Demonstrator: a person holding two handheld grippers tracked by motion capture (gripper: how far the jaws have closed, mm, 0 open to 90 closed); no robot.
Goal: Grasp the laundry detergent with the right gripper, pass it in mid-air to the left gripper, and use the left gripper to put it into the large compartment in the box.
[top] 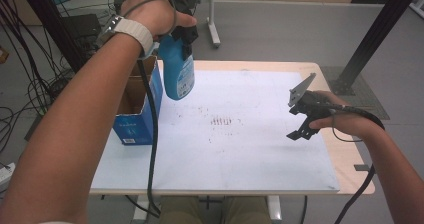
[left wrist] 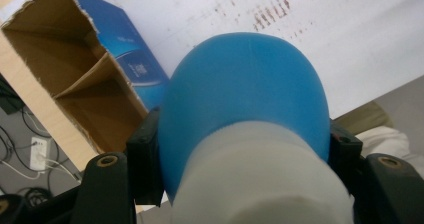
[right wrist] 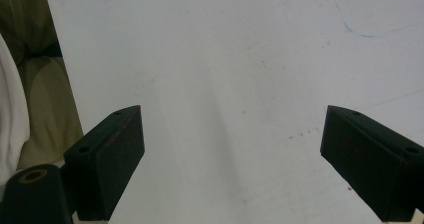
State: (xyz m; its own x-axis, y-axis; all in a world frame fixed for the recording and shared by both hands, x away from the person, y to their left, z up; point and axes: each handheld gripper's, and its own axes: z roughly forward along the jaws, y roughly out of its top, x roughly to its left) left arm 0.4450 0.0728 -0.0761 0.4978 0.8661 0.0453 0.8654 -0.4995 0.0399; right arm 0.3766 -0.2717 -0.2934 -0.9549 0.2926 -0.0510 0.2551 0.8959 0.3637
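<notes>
A blue spray bottle (top: 178, 69) hangs in the air above the table's far left, over the edge of an open blue cardboard box (top: 134, 115). My left gripper (top: 184, 38) is shut on the bottle's upper part. In the left gripper view the blue bottle (left wrist: 245, 99) and its white top sit squeezed between both jaws of the left gripper (left wrist: 245, 151), with the box (left wrist: 75, 79) and its cardboard divider below. My right gripper (top: 296, 121) hovers over the right side of the white sheet (top: 240, 149). In its own view the right gripper (right wrist: 232, 154) stands open with nothing between the jaws.
The white sheet has small reddish-brown marks (top: 220, 120) near its middle. A cable (top: 152, 149) trails down from the left gripper across the table's left front. Table legs and black frame posts (top: 372, 39) stand on the floor beyond the far edge.
</notes>
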